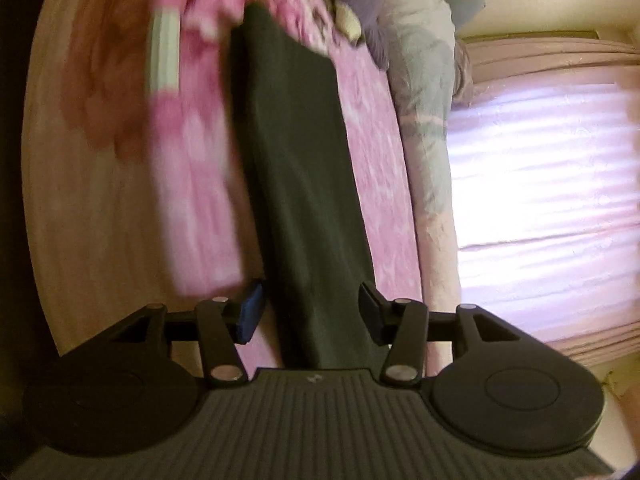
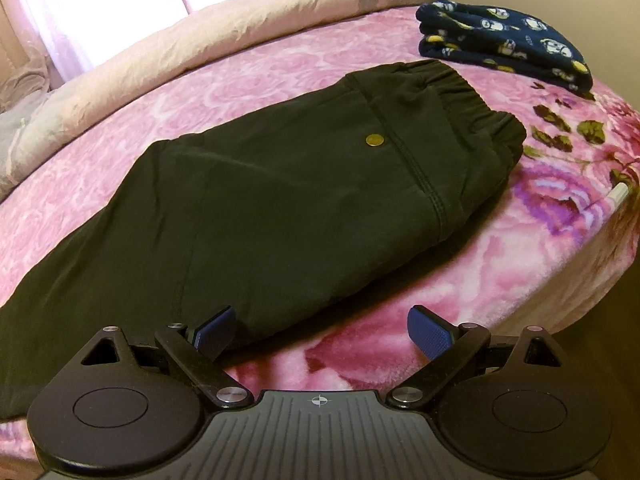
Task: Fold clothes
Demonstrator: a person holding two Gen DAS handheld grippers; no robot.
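Trousers [image 2: 280, 200] flat on blanket [image 2: 280, 64]; both tools [image 2: 320, 330] [image 1: 310, 312] gape, tilted downward, empty.

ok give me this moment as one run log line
step: fold black pants | lie: flat on pink blanket | left tool: open, over pant leg | right tool: open, at near edge | folded navy garment: far corner

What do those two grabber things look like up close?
Each hand-held gripper is mostly black. The left hand-held gripper and right hand-held gripper both have two blue textured pads on black link arms with shiny silver pins. Behind them sit two round black discs and a grey ribbed plate. The right plate carries a small crosshair mark. No cables or sleeves show.
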